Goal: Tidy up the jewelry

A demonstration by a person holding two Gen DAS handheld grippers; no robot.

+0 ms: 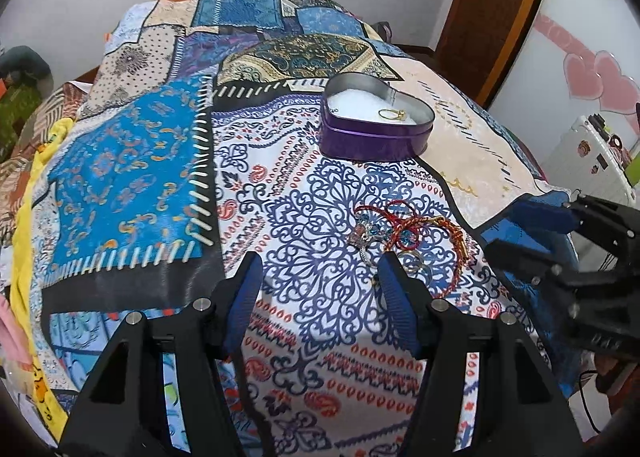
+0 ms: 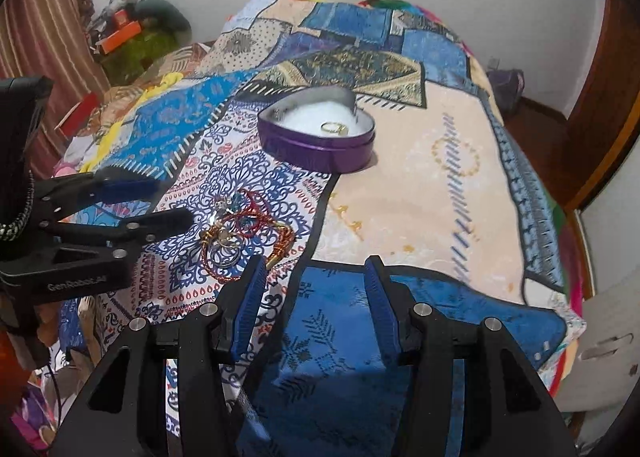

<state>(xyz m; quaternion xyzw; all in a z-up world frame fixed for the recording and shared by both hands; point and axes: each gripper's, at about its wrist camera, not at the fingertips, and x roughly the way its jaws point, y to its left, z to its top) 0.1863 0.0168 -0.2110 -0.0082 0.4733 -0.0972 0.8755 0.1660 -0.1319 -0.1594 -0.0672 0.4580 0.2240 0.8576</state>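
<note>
- Left gripper (image 1: 316, 269): jaws spread and empty, poised low over the patterned bedspread (image 1: 132, 177), its right fingertip just beside the jewelry pile (image 1: 394, 235).
- Right gripper (image 2: 316, 273): jaws likewise spread, holding nothing, hovering over a blue patch of the spread with the pile just off its left finger.
- Jewelry pile: a tangle of red and gold cords, rings and a blue-stoned piece, lying loose on the bedspread, well apart from the tin.
- Heart-shaped tin (image 1: 376, 137): purple, lid off, lined in white, with one gold ring (image 1: 394, 113) resting inside.
- Step in hand, as judged: one piece is stored; a further pick from the pile appears to be pending.
- Next move: either gripper would need to close on a single piece, and the entangled cords may drag neighbours along.
- View differences: the right wrist view shows the left gripper side-on, confirming its gap; the left wrist view shows only part of the right gripper at its edge.
</note>
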